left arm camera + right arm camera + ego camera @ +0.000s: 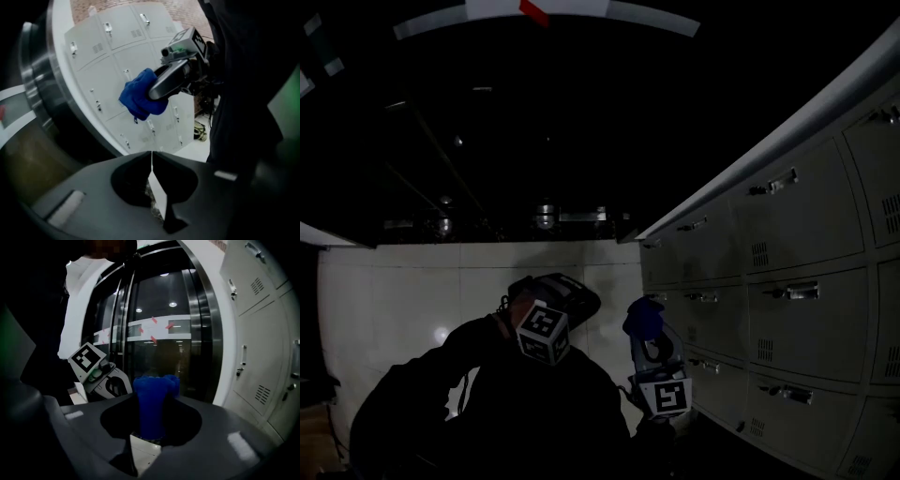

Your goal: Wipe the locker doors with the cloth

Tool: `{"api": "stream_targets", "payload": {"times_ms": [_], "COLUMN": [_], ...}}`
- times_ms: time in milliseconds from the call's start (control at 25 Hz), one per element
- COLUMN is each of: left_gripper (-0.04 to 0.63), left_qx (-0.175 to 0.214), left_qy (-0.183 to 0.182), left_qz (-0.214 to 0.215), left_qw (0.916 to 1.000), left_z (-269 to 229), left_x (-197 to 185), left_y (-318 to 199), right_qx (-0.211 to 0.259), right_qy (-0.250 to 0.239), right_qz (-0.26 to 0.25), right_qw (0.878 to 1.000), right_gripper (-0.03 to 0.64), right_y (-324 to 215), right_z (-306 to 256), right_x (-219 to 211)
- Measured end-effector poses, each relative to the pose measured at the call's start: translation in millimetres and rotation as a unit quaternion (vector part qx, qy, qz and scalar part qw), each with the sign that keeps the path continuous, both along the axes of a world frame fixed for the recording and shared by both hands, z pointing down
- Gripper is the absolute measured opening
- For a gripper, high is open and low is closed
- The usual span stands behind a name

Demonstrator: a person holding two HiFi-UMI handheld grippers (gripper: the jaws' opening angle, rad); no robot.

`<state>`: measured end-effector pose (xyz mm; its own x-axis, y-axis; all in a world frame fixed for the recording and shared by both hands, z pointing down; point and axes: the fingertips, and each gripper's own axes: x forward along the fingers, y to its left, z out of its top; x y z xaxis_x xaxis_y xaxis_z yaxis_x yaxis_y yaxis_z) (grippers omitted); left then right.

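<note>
Pre-wipe step, by the look of it: blue cloth (154, 401) is clamped in right gripper (151, 430), left gripper (151, 161) is closed on nothing, & cloth must next be turned toward & pressed onto locker doors (806, 319).

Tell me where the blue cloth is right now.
The blue cloth is clamped in the right gripper, held up just right of centre in the head view, close beside the grey locker doors on the right.

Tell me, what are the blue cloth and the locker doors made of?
The cloth looks like soft, fuzzy fabric, maybe microfibre: it bunches into folds with a nubby edge. The locker doors look like pale grey painted sheet metal, matt, with punched vent slots and shiny handles.
</note>
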<state>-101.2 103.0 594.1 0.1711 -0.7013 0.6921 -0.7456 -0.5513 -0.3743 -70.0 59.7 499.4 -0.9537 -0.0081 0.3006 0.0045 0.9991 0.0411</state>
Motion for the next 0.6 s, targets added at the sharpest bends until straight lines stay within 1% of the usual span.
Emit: {"api": "stream_targets", "payload": {"times_ms": [120,240,360,520,600], "left_gripper": [0.003,0.003,0.003,0.003,0.003], "left_qx": [-0.003,-0.003,0.014,0.018,0.023], "left_qy": [-0.012,-0.002,0.002,0.006,0.008], "left_qz": [0.07,0.128,0.174,0.233,0.256], "left_qw": [0.9975,0.9917,0.9846,0.9723,0.9664], "left_z": [0,-8,-8,-18,-26], "left_x": [5,7,-3,-29,-45], "left_y": [-33,-58,-84,-108,-116], "right_qx": [-0.004,-0.013,-0.005,-0.014,-0.002], "right_qy": [-0.001,0.003,0.016,0.02,0.021], "right_qz": [0.072,0.138,0.186,0.237,0.253], "right_qw": [0.997,0.99,0.982,0.971,0.967], "right_gripper": [0.115,0.115,0.115,0.115,0.115], "right_y": [-34,-57,-77,-91,-94], "right_z": [-1,-1,5,-2,-9], "right_x": [12,19,19,-10,-24]}}
